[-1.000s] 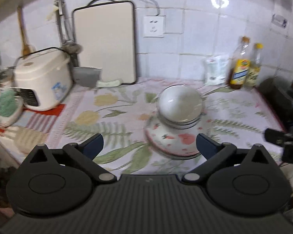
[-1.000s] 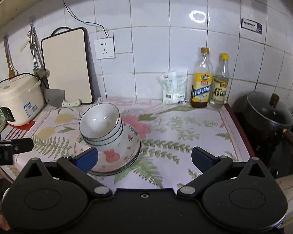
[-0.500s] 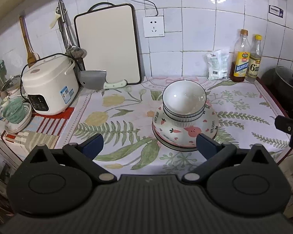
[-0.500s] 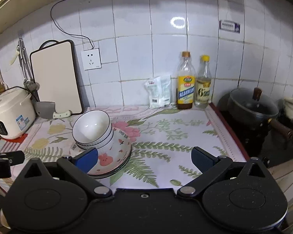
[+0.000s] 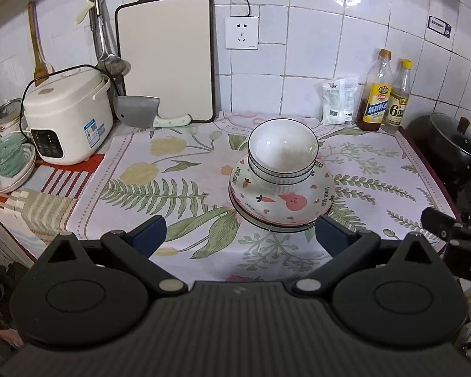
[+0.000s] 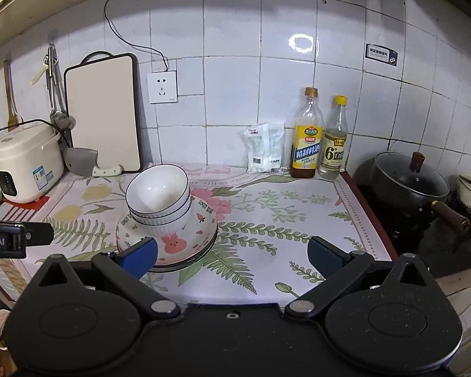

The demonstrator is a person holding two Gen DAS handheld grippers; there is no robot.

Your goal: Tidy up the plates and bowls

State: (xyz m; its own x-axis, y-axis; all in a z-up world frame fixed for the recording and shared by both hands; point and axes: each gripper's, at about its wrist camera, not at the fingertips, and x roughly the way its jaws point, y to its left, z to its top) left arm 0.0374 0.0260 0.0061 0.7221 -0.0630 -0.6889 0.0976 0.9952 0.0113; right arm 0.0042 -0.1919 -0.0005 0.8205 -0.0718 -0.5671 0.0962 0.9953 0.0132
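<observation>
A stack stands on the floral cloth: white ribbed bowls (image 5: 282, 157) nested, tilted, on a pink-patterned deep plate (image 5: 281, 202) that rests on further plates. The same bowls (image 6: 158, 196) and patterned plate (image 6: 175, 242) show in the right wrist view. My left gripper (image 5: 240, 237) is open and empty, just in front of the stack. My right gripper (image 6: 232, 256) is open and empty, to the right of the stack, its left finger overlapping the plate's rim in view. Each gripper shows at the edge of the other's view.
A rice cooker (image 5: 67, 116), cleaver (image 5: 138, 114) and cutting board (image 5: 166, 59) stand at the back left. Two bottles (image 6: 307, 135) and a packet (image 6: 263, 147) stand by the wall. A black lidded pot (image 6: 408, 182) sits on the stove at right. Dishes (image 5: 11, 165) are at far left.
Both grippers have pulled back and up from the stack, which looks smaller and farther in both views. Both stay open and empty. The stack has not moved.
</observation>
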